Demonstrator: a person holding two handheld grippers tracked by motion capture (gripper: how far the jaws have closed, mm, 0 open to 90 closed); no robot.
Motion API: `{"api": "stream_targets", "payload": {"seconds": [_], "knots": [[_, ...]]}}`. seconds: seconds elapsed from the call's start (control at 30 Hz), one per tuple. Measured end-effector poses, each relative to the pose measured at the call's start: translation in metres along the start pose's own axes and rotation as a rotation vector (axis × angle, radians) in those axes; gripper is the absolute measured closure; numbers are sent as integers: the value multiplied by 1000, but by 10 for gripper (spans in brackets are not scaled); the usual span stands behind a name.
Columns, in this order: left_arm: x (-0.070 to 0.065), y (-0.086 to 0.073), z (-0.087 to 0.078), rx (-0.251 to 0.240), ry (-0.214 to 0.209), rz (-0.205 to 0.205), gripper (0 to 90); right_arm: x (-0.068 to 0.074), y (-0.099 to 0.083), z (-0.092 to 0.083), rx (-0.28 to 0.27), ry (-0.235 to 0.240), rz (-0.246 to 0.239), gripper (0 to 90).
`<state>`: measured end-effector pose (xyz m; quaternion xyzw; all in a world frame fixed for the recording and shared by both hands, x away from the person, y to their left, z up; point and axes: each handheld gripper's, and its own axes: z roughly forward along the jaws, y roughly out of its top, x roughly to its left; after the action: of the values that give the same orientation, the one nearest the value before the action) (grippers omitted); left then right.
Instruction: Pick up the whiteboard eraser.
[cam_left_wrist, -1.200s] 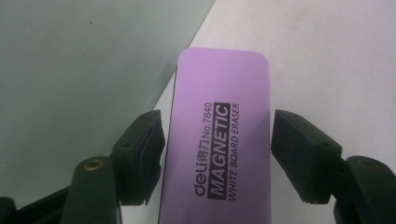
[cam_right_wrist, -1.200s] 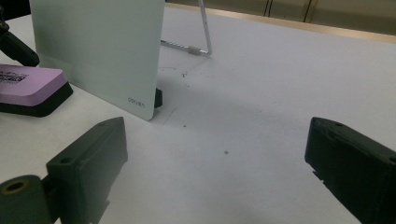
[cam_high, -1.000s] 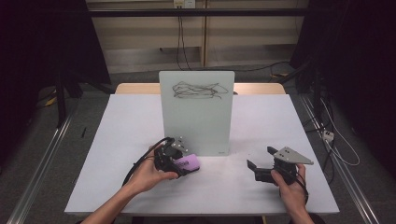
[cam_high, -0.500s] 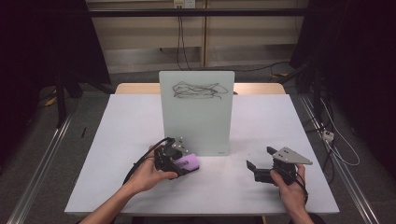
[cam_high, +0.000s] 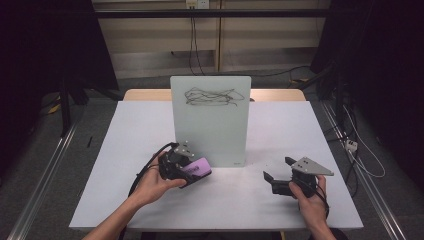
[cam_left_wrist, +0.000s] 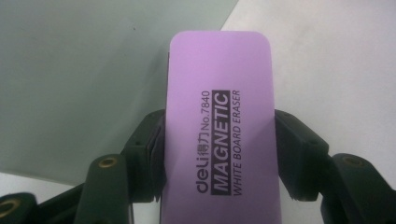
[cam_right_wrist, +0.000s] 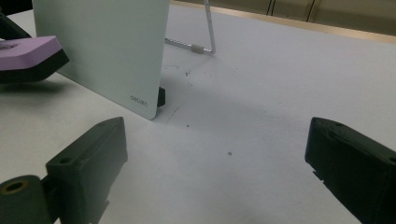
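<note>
Purple eraser (cam_left_wrist: 219, 140) clenched in your left claw (cam_high: 192, 170); right claw (cam_high: 280, 175) rests released. Press its felt side flat against the whiteboard (cam_high: 210, 120) scribble (cam_high: 210, 96), wiping evenly.

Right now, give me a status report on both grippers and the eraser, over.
Left gripper shut on purple eraser, near whiteboard foot. Right gripper open, empty, resting on table. Scribble unerased. Nothing in the way.

On my left gripper view the purple eraser (cam_left_wrist: 219, 135) reads "deli No.7840 MAGNETIC WHITE BOARD ERASER", with small characters after the brand that I can't make out. My right gripper view shows "deli" on the whiteboard (cam_right_wrist: 100, 46), at its lower corner.
</note>
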<state>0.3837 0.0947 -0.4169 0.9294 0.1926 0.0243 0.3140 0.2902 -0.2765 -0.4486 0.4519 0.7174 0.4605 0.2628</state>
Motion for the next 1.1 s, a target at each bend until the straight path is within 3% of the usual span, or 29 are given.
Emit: {"api": "stream_targets", "payload": {"seconds": [0.37,0.43,0.6,1.1], "knots": [[4,-3,-20,-116,-19,-14,410,-1,0,0,0,-17,21,58],[3,-4,-22,-132,-1,-13,410,-1,0,0,-1,-13,20,57],[5,-4,-25,-183,-5,-53,410,-2,-1,-1,-1,-14,26,57],[12,-8,-41,-252,-19,-67,410,-1,-1,-1,-3,-4,26,57]]}}
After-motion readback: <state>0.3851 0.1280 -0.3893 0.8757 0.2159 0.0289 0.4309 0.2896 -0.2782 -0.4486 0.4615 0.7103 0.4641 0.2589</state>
